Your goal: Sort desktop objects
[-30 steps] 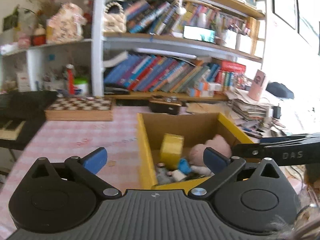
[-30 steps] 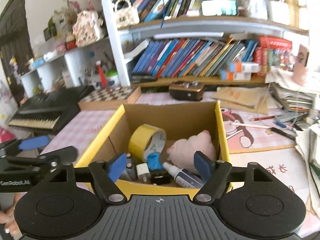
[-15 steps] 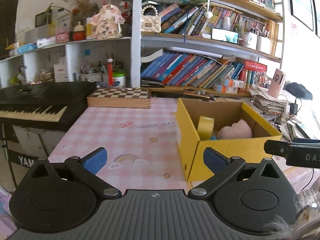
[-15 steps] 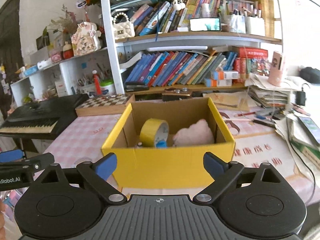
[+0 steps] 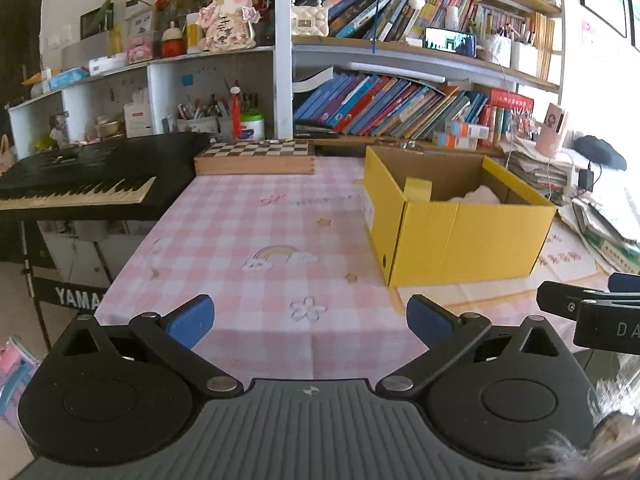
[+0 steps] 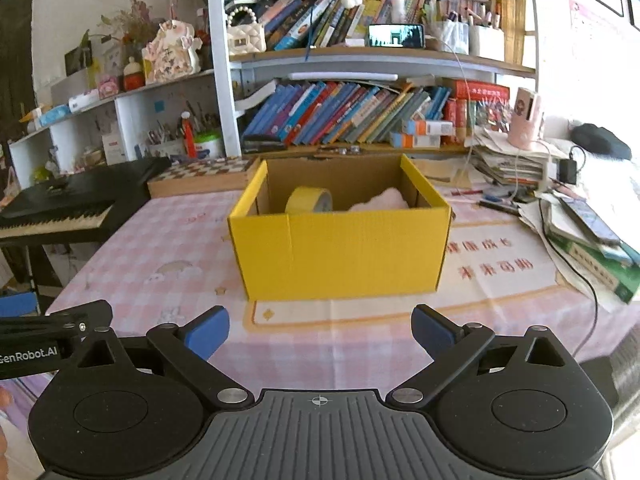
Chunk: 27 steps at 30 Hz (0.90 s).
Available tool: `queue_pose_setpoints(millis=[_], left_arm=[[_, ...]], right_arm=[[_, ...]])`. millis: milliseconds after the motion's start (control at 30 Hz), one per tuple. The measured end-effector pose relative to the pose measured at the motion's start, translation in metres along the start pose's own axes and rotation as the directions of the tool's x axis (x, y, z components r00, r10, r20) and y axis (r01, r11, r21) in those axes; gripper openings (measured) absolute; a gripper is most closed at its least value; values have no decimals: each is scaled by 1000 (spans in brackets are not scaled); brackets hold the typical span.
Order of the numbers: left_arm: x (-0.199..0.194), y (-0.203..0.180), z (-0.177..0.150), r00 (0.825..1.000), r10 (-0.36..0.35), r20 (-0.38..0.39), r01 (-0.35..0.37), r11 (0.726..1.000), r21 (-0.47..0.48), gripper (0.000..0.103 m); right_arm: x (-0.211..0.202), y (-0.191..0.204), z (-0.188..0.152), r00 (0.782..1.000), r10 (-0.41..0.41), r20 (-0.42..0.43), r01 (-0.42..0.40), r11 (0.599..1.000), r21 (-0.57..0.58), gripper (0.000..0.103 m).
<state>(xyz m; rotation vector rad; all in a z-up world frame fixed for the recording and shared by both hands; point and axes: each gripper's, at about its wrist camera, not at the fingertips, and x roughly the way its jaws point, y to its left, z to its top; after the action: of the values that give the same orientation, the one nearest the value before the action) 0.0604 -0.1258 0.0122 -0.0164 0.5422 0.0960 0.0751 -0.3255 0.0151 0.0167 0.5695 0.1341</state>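
1. yellow box (image 6: 344, 252): it stands on the pink checked tablecloth (image 5: 240, 240), ahead of your right gripper (image 6: 320, 330) and ahead-right of your left gripper (image 5: 310, 320), well apart from both.
2. box contents: a yellow tape roll (image 6: 309, 201) stands on edge at the left; a pink plush (image 6: 380, 202) lies at the right; anything lower is hidden by the front wall.
3. open room: you have bare cloth left of the box, running back to the chessboard (image 5: 254, 156).
4. edges: the cloth's near edge lies just before both grippers; a keyboard (image 5: 76, 184) borders the table's left side, and stacked papers (image 6: 592, 240) crowd the right.
5. left gripper: fingers wide apart, holding and touching nothing.
6. right gripper: fingers wide apart, likewise holding nothing.
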Motion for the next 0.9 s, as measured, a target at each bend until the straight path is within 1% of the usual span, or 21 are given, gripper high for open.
queue_pose_setpoints(millis=[200, 367, 700, 900], left_arm=[[-17, 9, -14, 1000, 3, -10, -3, 1000, 11, 103], [-23, 19, -24, 999, 5, -33, -5, 1000, -4, 103], [-31, 25, -31, 999, 7, -36, -7, 1000, 7, 103], [-31, 24, -33, 999, -1, -52, 1, 1000, 13, 103]], right_arm=[[-13, 8, -16, 1000, -19, -20, 20, 1000, 23, 100], [-18, 14, -24, 999, -13, -32, 13, 1000, 11, 100], [-24, 28, -31, 999, 15, -47, -16, 1000, -18, 100], [-24, 29, -31, 998, 12, -59, -14, 1000, -20, 101]])
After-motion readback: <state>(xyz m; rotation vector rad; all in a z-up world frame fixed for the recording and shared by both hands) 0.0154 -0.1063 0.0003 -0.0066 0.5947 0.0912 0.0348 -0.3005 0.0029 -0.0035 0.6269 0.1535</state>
